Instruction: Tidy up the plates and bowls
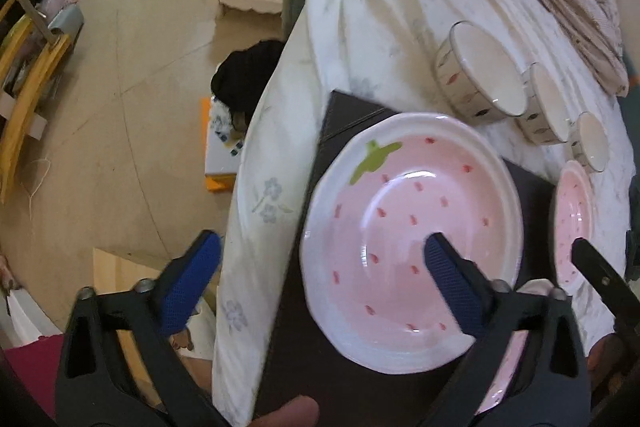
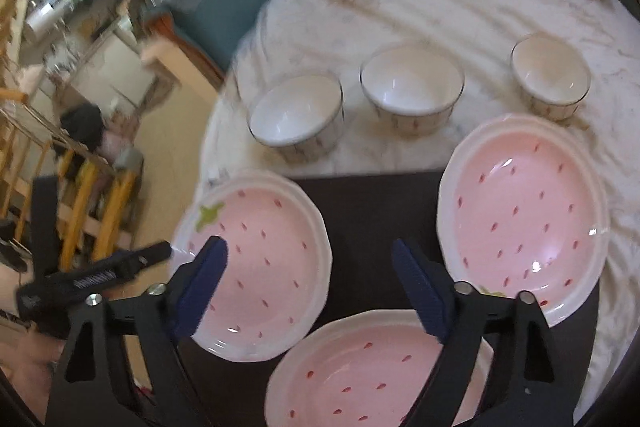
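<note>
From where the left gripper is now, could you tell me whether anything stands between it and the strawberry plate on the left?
Nothing visible does. The left gripper is open above the left strawberry plate; one finger overlaps the plate's bowl, and the other is outside its rim.

Your left wrist view shows the near pink strawberry-pattern ceramic plate (image 1: 412, 239) partly covered at 4 o'clock by the right blue-padded finger (image 1: 452, 287). A second pink plate (image 1: 570, 219) is cut at 3 o'clock by the black arm of the other gripper (image 1: 600, 275). A third (image 1: 506, 375) shows only a sliver behind the finger mount.

In your right wrist view, the nearest pink plate (image 2: 360, 371) runs off the bottom edge. The room at 9 to 11 o'clock is motion-blurred; nothing there is identifiable. The dark rectangular mat (image 2: 372, 211) lies mostly under the plates.
</note>
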`<action>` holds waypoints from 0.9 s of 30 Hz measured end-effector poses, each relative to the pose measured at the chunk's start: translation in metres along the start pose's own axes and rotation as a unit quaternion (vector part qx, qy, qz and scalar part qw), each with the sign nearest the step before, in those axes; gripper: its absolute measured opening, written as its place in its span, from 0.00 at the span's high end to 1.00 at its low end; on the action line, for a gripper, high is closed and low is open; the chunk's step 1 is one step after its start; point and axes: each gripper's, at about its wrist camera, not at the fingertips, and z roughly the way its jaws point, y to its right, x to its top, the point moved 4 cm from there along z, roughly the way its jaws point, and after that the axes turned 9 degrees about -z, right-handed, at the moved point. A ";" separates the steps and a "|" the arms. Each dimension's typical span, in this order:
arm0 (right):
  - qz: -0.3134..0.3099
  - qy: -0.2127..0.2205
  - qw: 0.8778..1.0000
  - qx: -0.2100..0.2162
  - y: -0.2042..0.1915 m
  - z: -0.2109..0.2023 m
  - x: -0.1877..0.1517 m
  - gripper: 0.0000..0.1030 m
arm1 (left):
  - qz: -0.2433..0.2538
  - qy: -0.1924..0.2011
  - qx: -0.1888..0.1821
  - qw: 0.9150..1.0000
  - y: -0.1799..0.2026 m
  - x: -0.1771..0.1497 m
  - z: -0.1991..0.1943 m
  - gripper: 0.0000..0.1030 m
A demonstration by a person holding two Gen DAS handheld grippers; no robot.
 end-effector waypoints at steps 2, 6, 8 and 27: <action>0.013 -0.029 0.999 0.006 0.006 0.017 -0.005 0.28 | -0.002 -0.014 -0.001 1.000 -0.002 -0.001 0.008 0.16; 0.050 -0.069 0.996 0.030 0.018 0.041 -0.014 0.41 | 0.018 -0.023 0.002 1.000 0.001 -0.004 0.019 0.32; 0.061 -0.081 0.994 0.036 0.024 0.048 -0.017 0.43 | 0.019 -0.034 -0.002 0.999 0.001 -0.007 0.022 0.37; 0.060 -0.144 0.987 0.049 0.009 0.092 -0.023 0.80 | -0.019 -0.074 -0.039 0.996 -0.009 0.001 0.040 0.75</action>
